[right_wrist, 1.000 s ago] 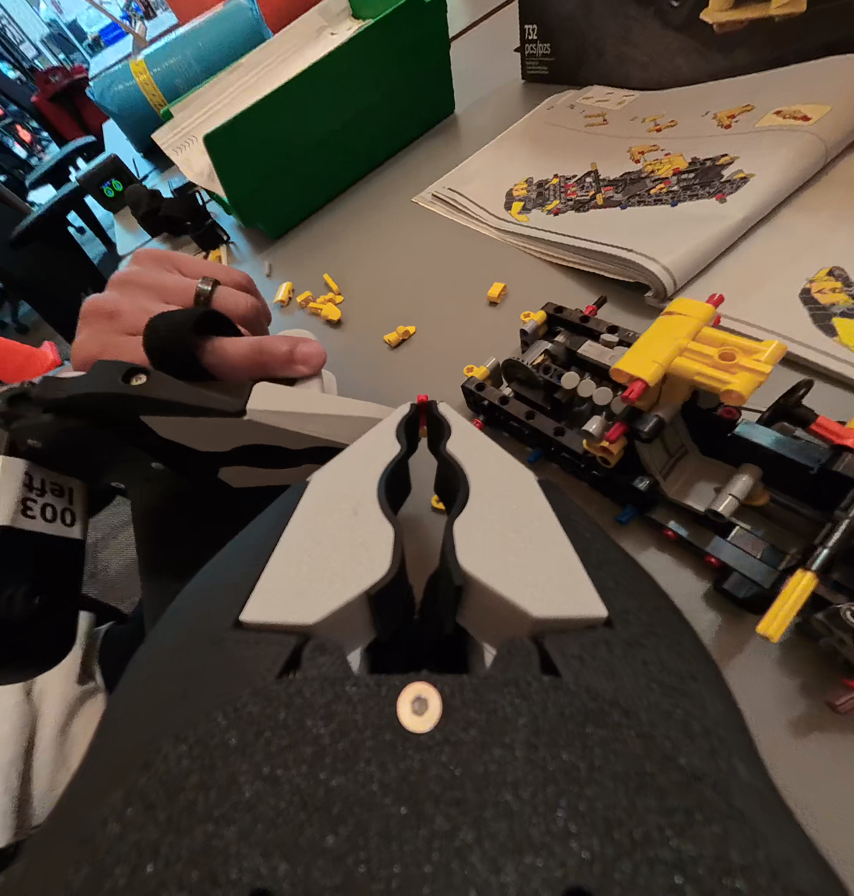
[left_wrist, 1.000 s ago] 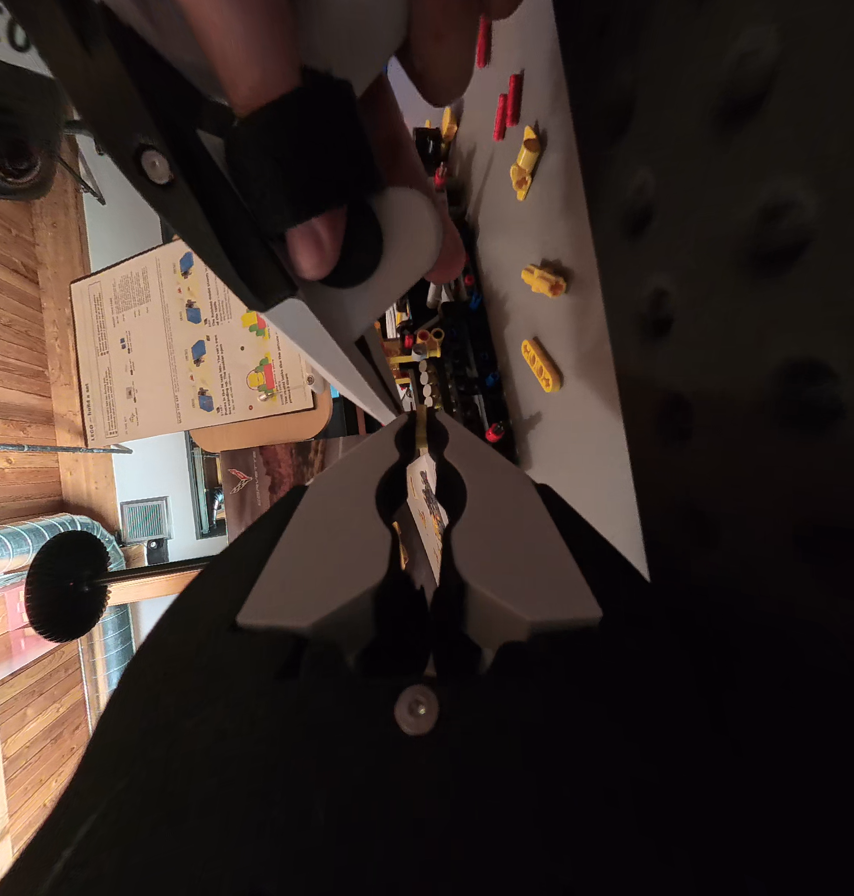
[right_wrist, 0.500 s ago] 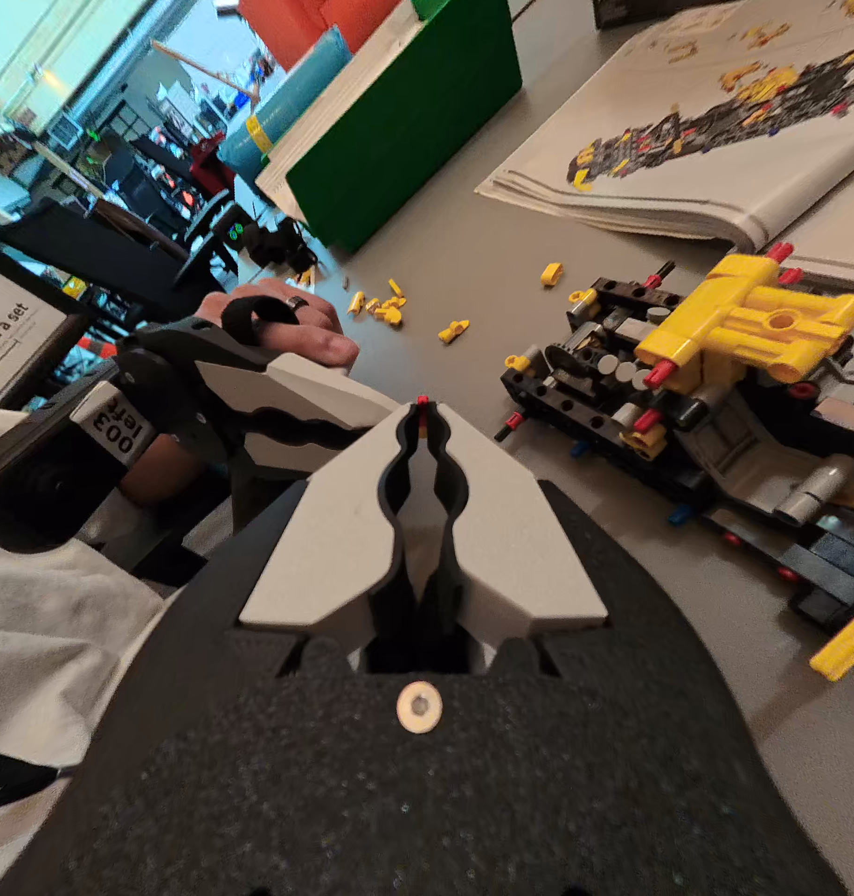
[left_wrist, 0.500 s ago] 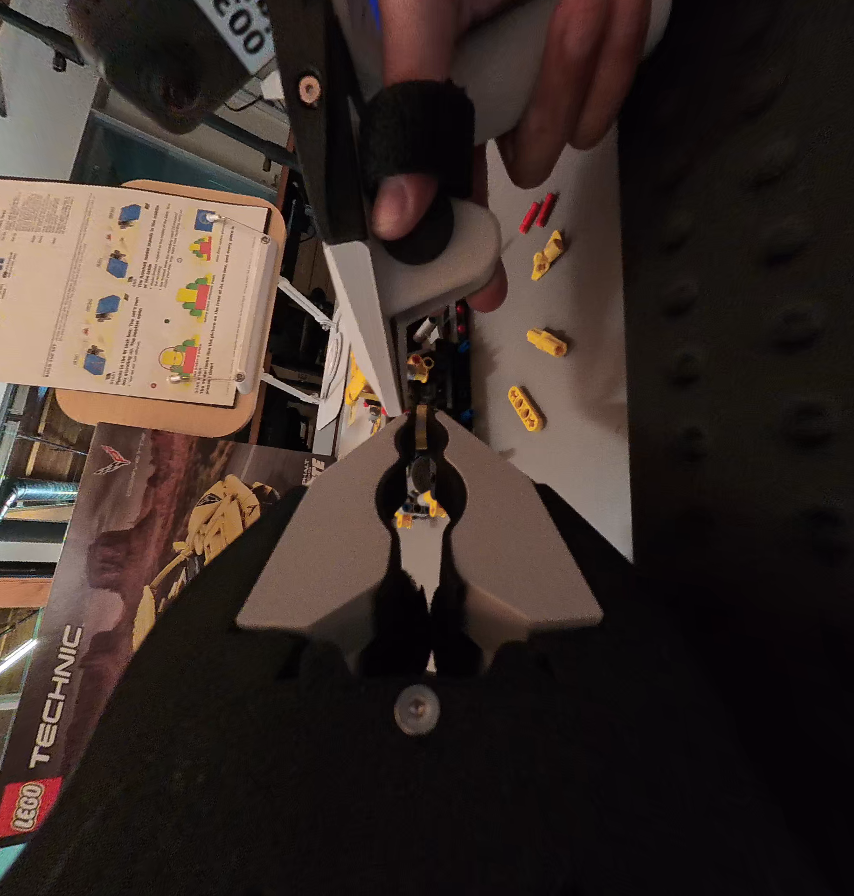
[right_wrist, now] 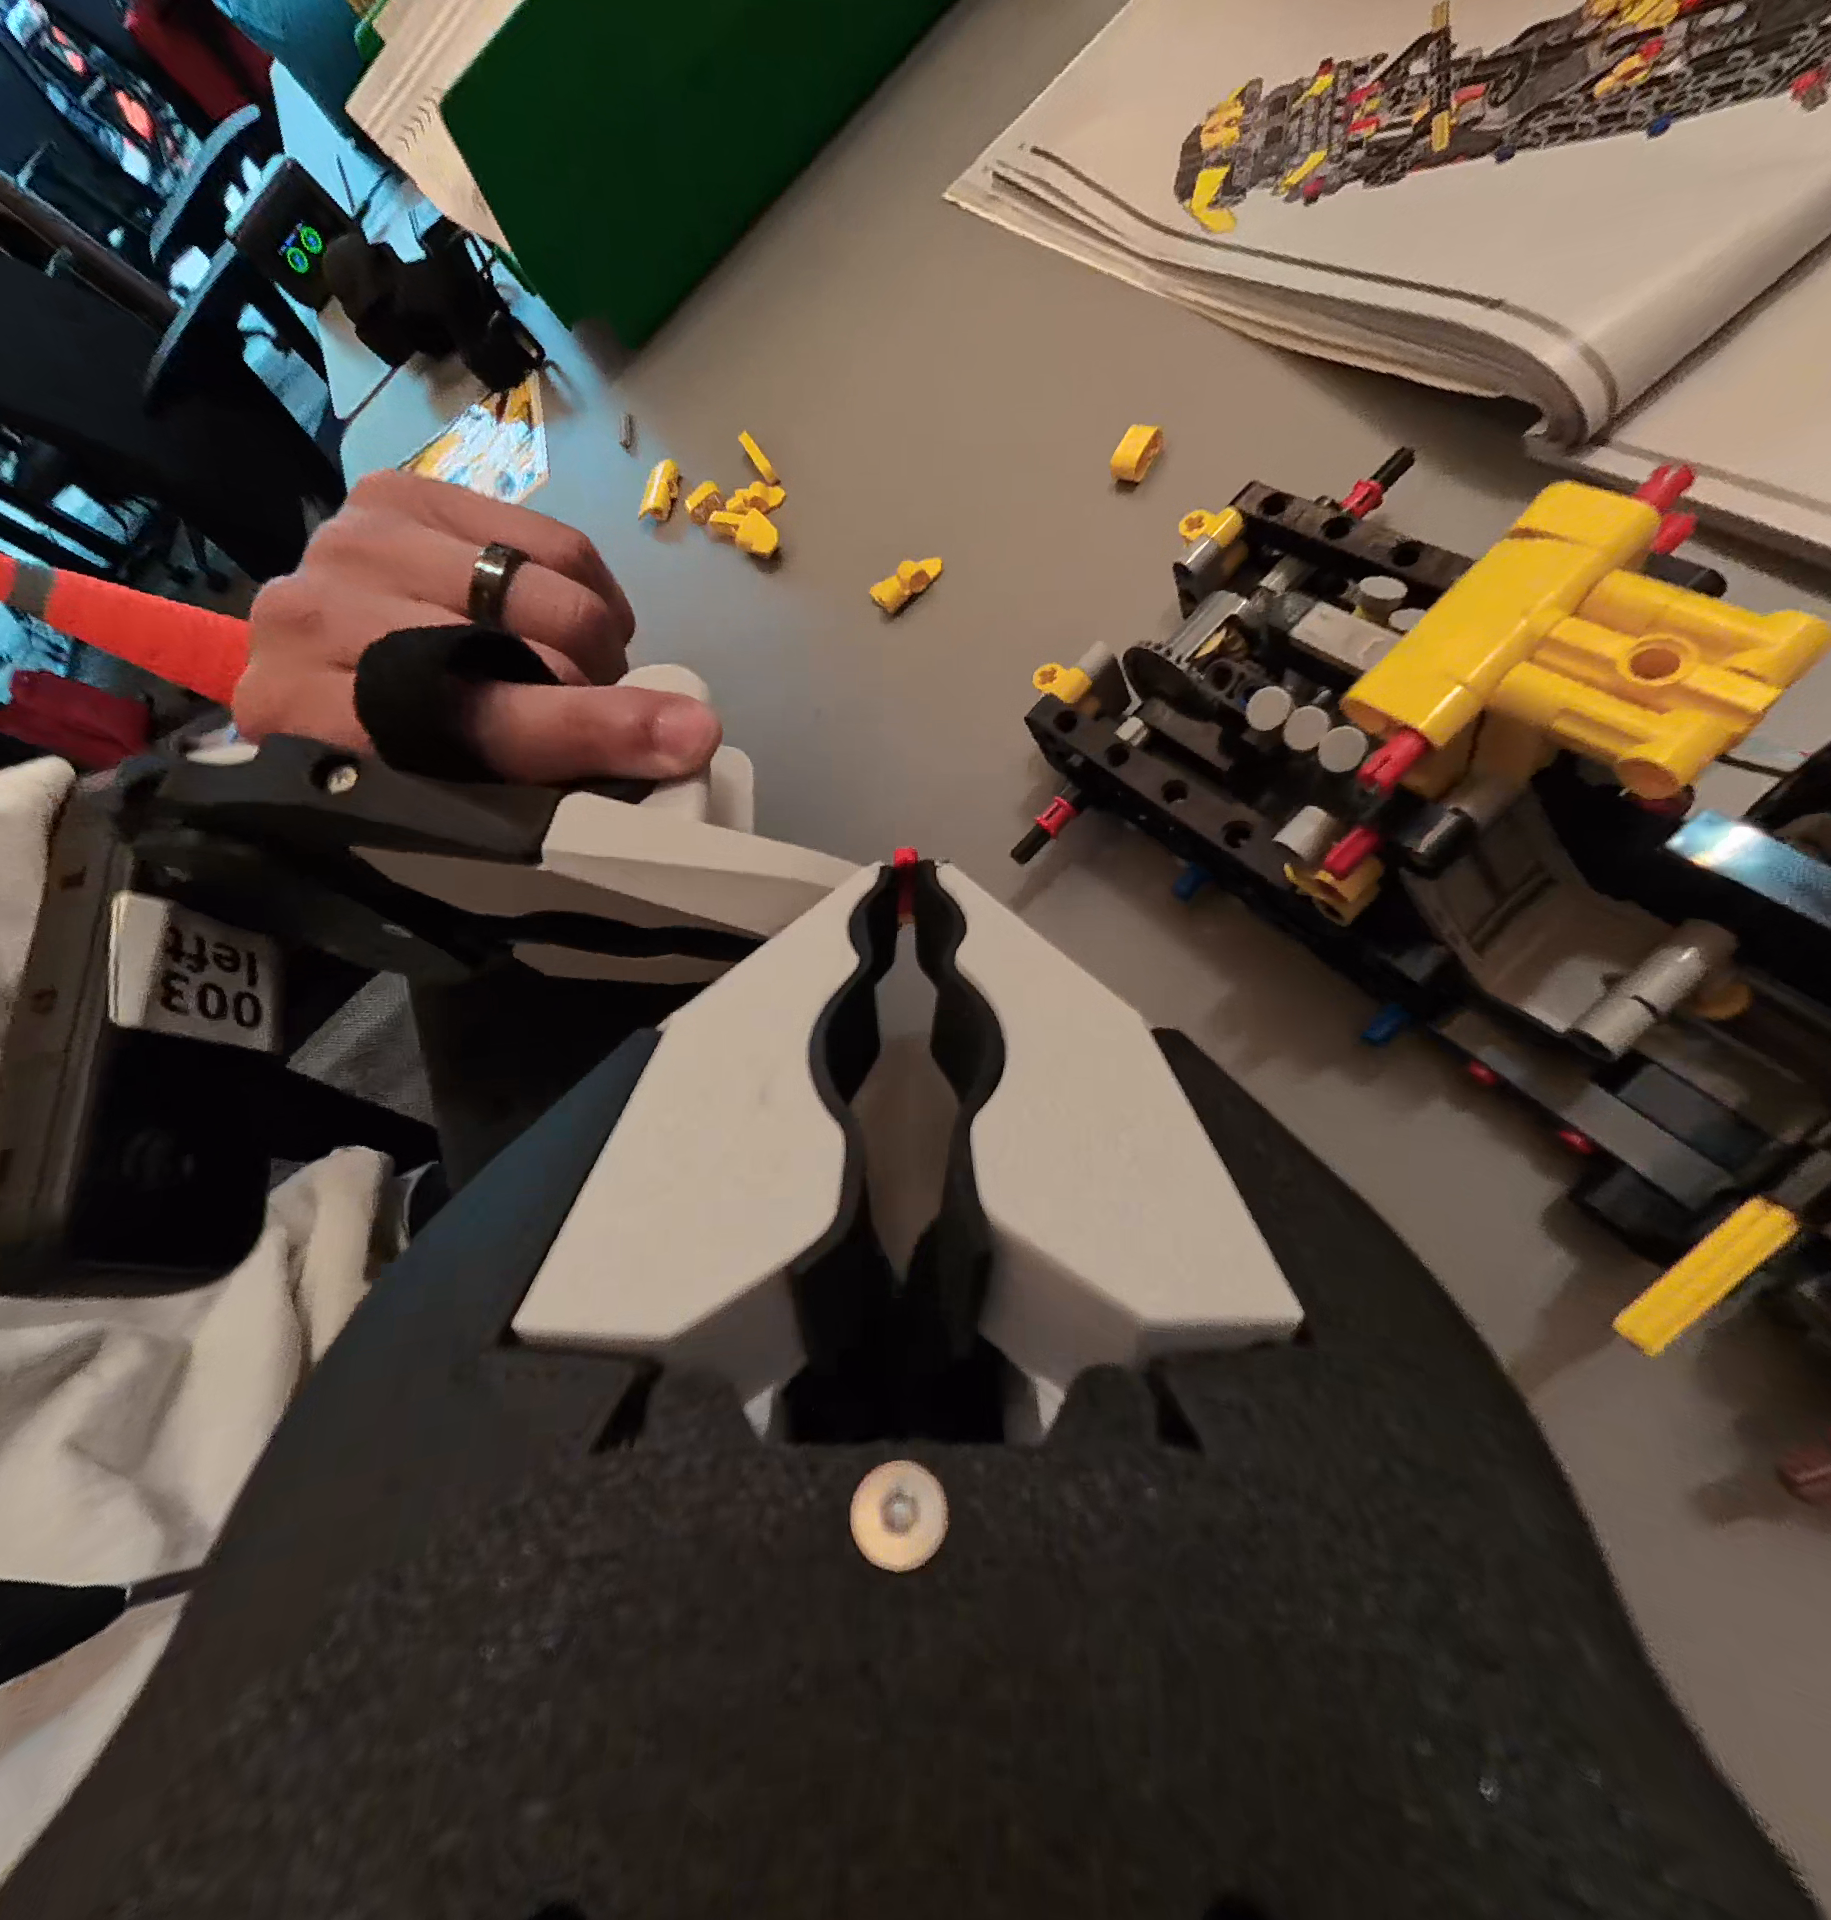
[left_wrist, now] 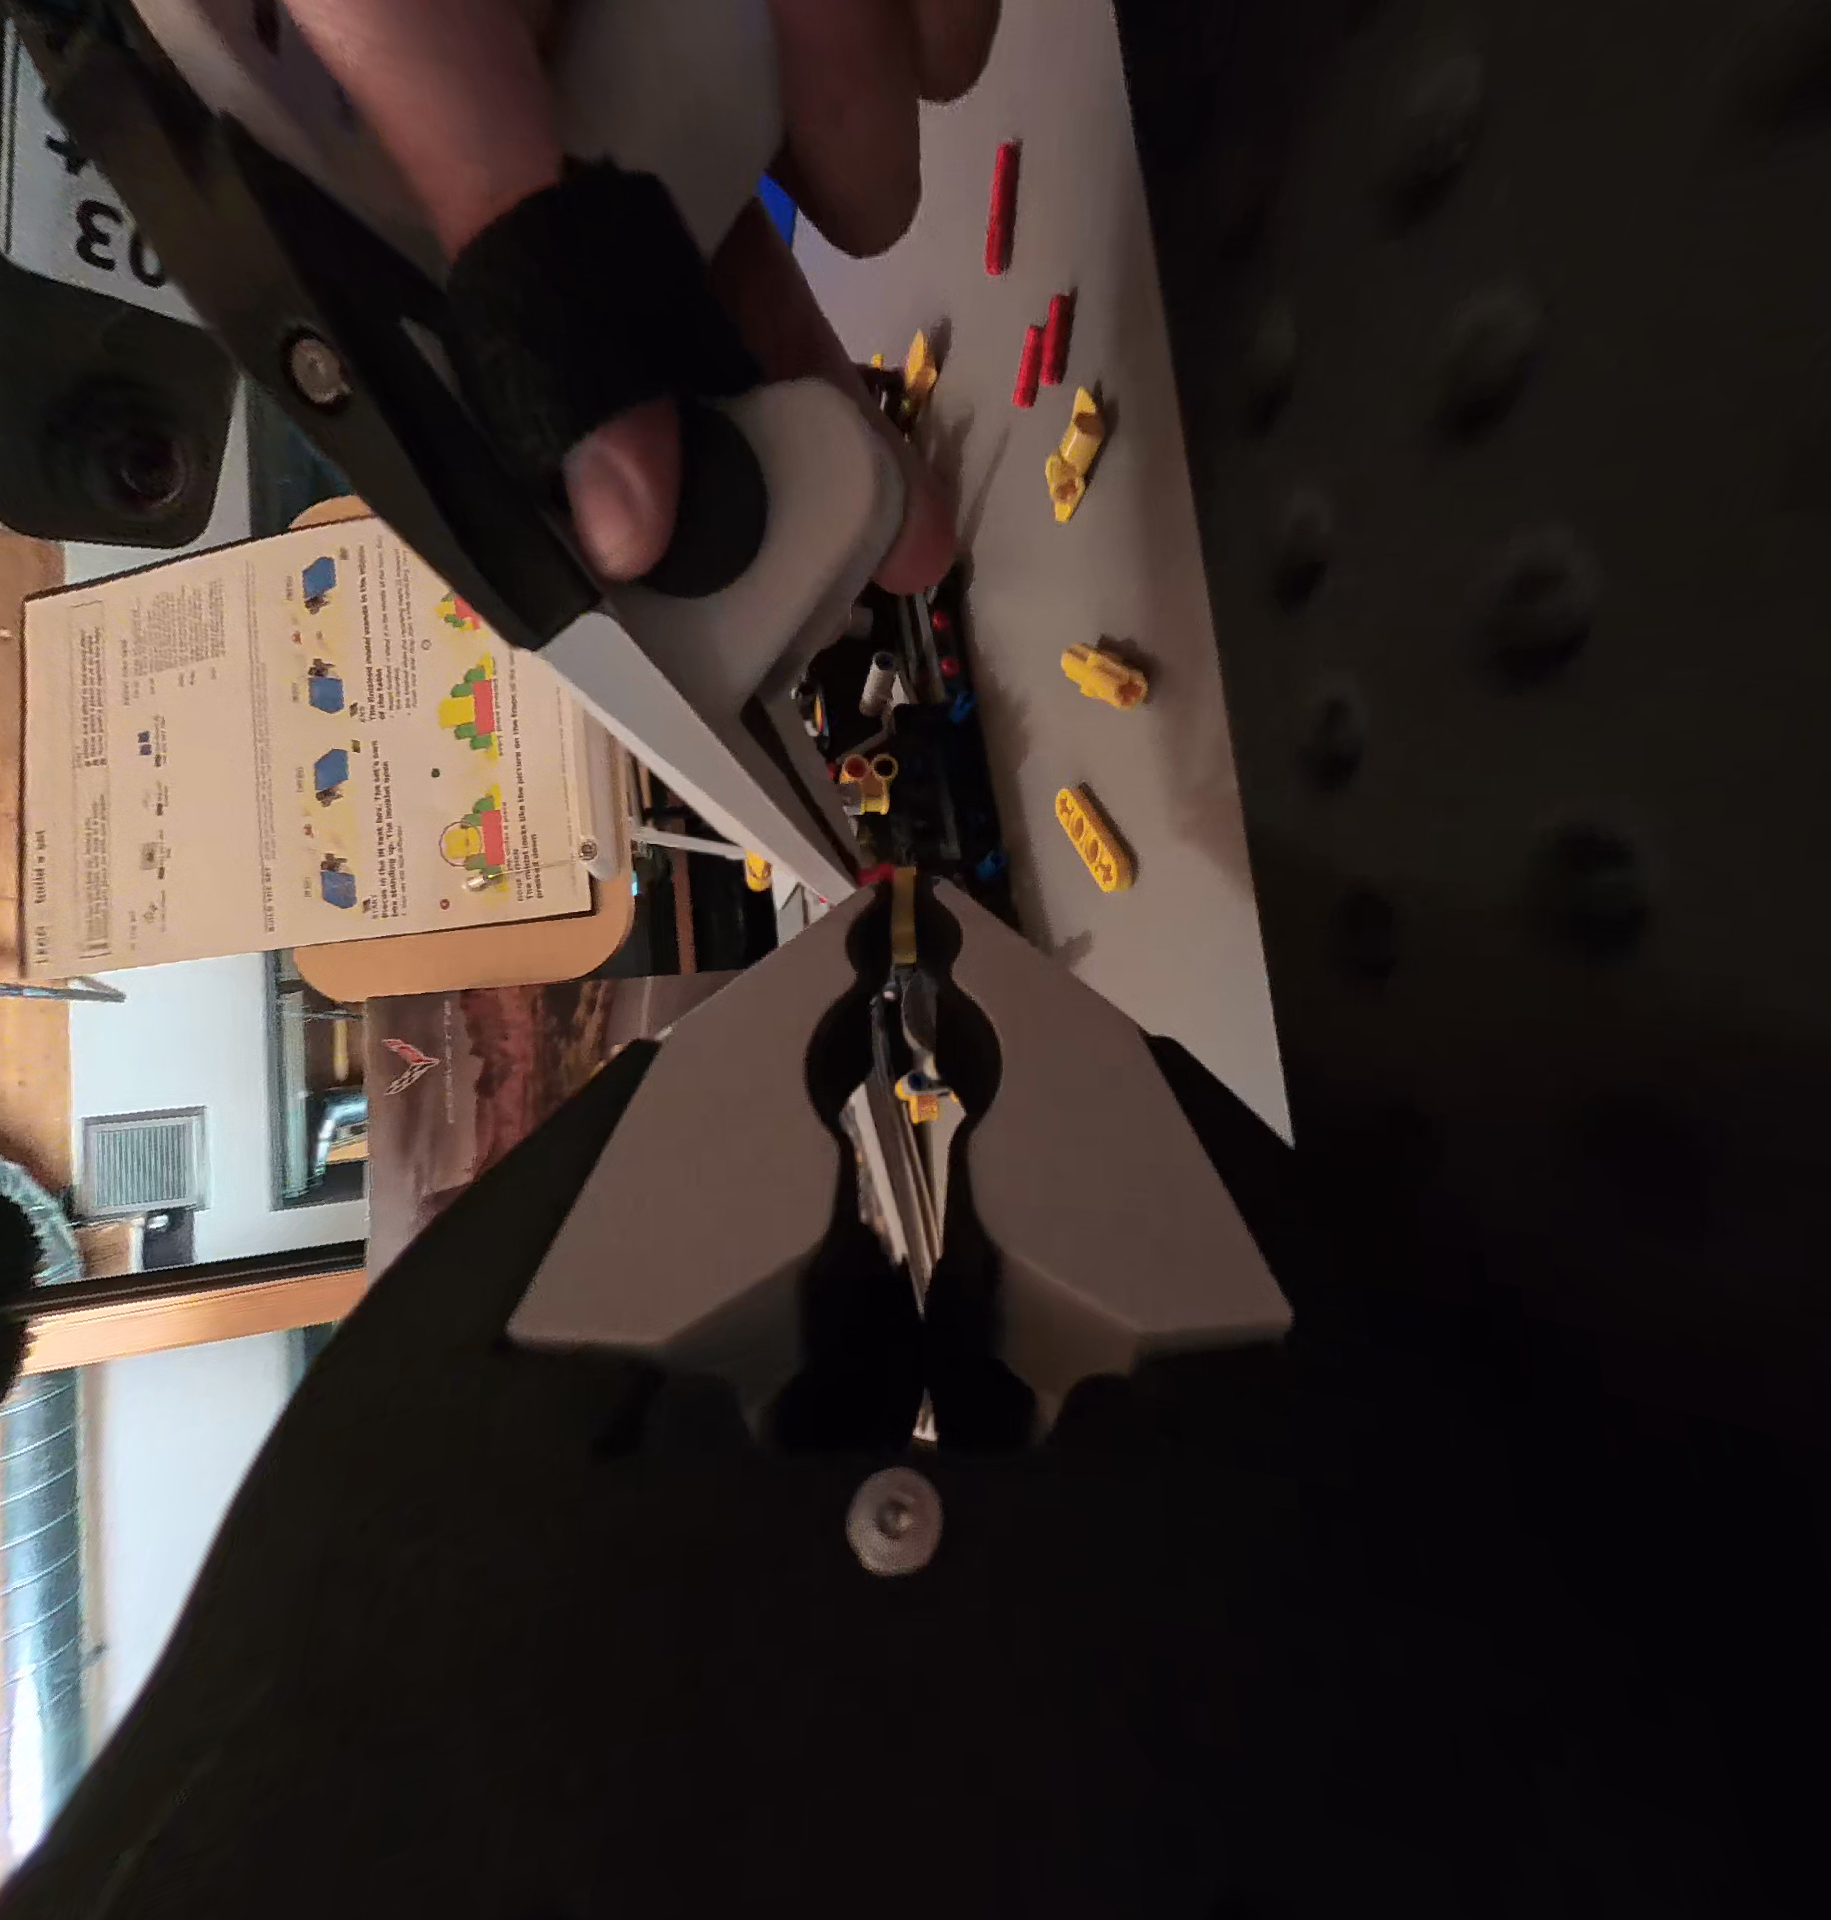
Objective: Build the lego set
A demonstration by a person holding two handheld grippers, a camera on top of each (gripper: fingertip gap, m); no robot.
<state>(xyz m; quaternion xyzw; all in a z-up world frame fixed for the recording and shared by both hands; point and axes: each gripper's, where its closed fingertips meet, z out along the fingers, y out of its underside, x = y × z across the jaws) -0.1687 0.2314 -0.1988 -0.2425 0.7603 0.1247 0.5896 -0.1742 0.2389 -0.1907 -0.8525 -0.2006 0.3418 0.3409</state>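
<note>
While your right gripper (right_wrist: 903, 868) pinches a red pin (right_wrist: 904, 858) at its closed tips, the left gripper (left_wrist: 903, 896), clamped on a yellow piece (left_wrist: 903, 920), meets it tip-to-tip from the left.

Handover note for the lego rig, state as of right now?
Right gripper: shut on a small red pin at the fingertips, held above the table.
Left gripper: shut on a thin yellow piece, tips close to the right gripper's.
Model: part-built black chassis with a yellow block on top, lying to the right on the table.
Loose parts: yellow bits farther out on the table, red pins in the left wrist view. Open manual behind the model.
Done: chassis core. Left: fit the two held parts, then the loose parts.
</note>
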